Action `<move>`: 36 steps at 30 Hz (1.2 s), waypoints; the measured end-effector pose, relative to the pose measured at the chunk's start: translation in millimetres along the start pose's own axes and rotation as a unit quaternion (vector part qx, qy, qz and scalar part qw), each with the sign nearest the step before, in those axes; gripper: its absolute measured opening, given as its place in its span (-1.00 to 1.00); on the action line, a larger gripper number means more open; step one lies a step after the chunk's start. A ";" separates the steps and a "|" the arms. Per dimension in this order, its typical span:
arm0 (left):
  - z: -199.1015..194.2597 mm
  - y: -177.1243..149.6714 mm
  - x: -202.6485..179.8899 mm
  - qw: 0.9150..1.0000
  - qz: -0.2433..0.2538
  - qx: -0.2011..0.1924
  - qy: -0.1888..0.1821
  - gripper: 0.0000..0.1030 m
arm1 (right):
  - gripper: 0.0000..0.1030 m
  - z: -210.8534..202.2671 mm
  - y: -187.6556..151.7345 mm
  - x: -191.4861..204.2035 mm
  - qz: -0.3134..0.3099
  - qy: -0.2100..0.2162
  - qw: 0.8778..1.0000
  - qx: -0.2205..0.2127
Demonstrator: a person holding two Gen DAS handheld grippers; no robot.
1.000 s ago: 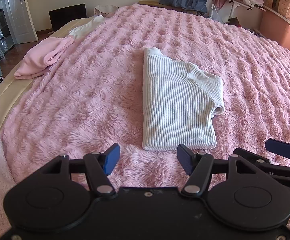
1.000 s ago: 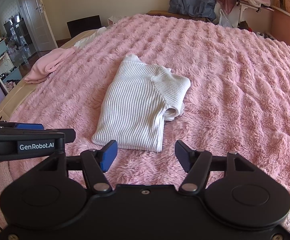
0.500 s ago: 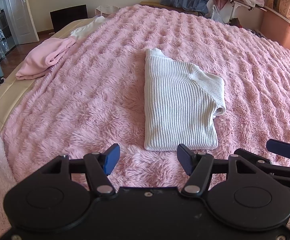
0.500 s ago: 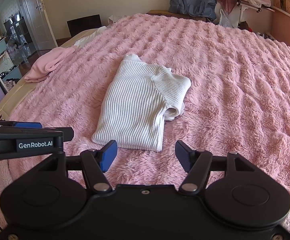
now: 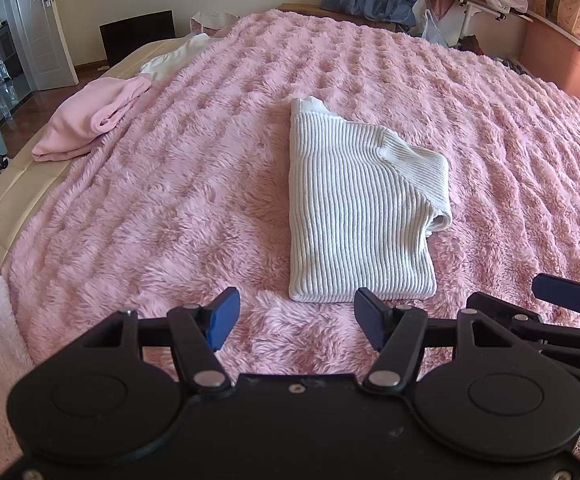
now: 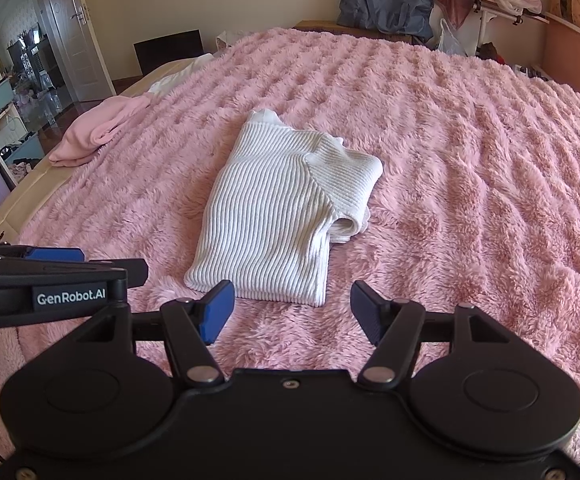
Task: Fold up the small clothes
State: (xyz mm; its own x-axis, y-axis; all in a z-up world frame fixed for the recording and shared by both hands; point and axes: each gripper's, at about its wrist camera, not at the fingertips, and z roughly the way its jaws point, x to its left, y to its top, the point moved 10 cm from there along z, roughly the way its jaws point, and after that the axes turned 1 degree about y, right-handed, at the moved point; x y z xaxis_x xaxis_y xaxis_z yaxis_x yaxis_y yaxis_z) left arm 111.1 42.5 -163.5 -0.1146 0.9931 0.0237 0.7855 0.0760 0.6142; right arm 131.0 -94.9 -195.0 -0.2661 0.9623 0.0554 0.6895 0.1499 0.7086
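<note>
1. Left gripper [image 5: 295,320]: jaws are set apart with nothing between them; only the pink pile of the bedcover is seen in the gap. It is held just short of the near hem of the garment, angled down toward it.
2. Right gripper [image 6: 291,312]: jaws are likewise apart and empty, held beside the left unit over the near edge of the bed. Both are judged to be parked clear of the cloth so that the fold is not disturbed.
3. White ribbed sweater [image 5: 353,216]: laid flat near the middle of the bed, folded lengthwise into a narrow panel, with one sleeve turned back across the upper right and its cuff showing at the right edge. The collar is pointed away from the grippers. A further fold, hem toward collar, is judged to remain.
4. Pink fluffy blanket [image 5: 210,160]: spread over the whole bed as the work surface; its deep pile is expected to grip the knit and hold the fold in place.
5. Pink garment [image 5: 90,120]: heaped at the far left edge of the bed, well apart from the sweater, apparently set aside.
</note>
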 end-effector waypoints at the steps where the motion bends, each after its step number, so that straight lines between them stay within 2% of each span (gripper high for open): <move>1: -0.2 -0.2 0.1 1.000 0.000 0.000 0.001 0.29 | 0.28 -0.1 0.1 0.7 -0.001 0.000 1.000 0.000; 17: 1.7 0.1 0.3 1.000 -0.001 0.002 0.001 0.30 | 0.28 -0.5 0.6 1.3 -0.001 0.002 1.000 0.000; 27: 6.8 -2.7 0.5 1.000 0.006 0.003 0.015 0.30 | 0.28 1.2 0.1 1.2 -0.001 0.002 1.000 0.002; 31: 9.3 -3.7 2.1 1.000 -0.007 0.008 0.006 0.29 | 0.28 1.9 -0.4 0.5 -0.001 0.001 1.000 0.003; 36: 7.3 -2.9 3.2 1.000 -0.011 -0.004 0.003 0.29 | 0.28 3.2 -0.5 -0.9 -0.001 0.001 1.000 0.004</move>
State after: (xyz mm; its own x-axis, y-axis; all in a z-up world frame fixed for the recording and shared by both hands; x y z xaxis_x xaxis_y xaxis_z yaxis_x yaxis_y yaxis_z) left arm 113.0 46.1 -171.0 -0.1345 0.9908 0.0150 0.7777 0.0961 0.6213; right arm 133.0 -95.1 -197.7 -0.2679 0.9619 0.0556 0.6942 0.1527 0.7034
